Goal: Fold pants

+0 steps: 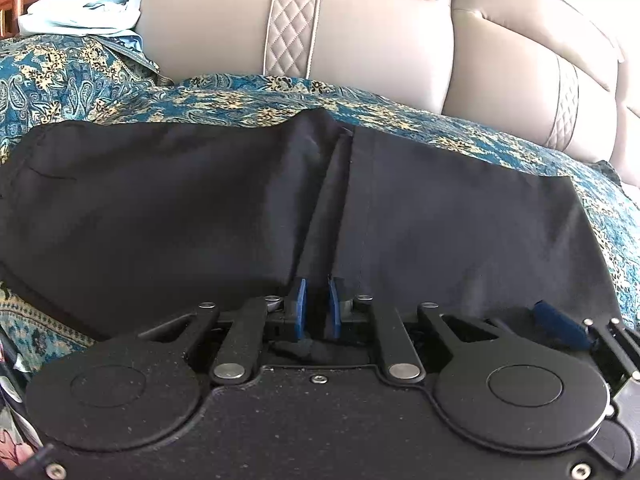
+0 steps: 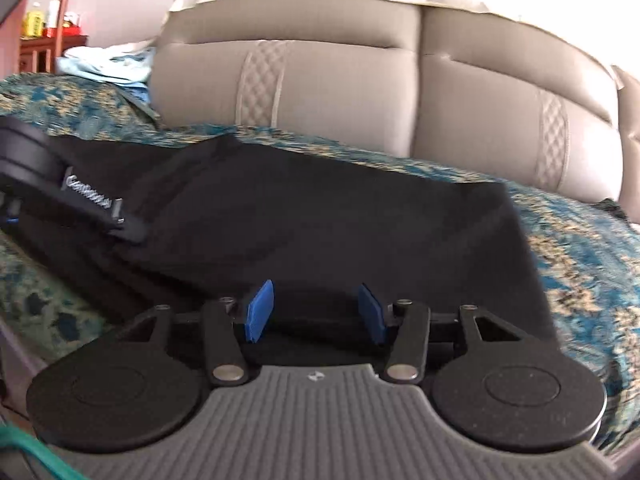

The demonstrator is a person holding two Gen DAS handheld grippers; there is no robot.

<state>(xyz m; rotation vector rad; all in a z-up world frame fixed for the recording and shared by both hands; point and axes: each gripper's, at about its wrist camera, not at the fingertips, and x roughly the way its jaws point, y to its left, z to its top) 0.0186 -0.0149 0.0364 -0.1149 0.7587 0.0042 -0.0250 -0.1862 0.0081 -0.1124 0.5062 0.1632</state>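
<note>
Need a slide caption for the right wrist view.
Open right hand-held gripper over black pants on patterned sofa cover.

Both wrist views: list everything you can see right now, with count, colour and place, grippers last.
pants: one, black, spread on the cover.
patterned cover: one, teal and gold, under the pants.
sofa backrest: beige with quilted strips, behind.
light cloth: pale blue-white heap, far left on the cover.
wooden cabinet: one, brown, far left, small items on top.
left gripper: black, blue pads, nearly closed with dark fabric between them.
right gripper: black, blue pads, open over the pants' near edge.
</note>
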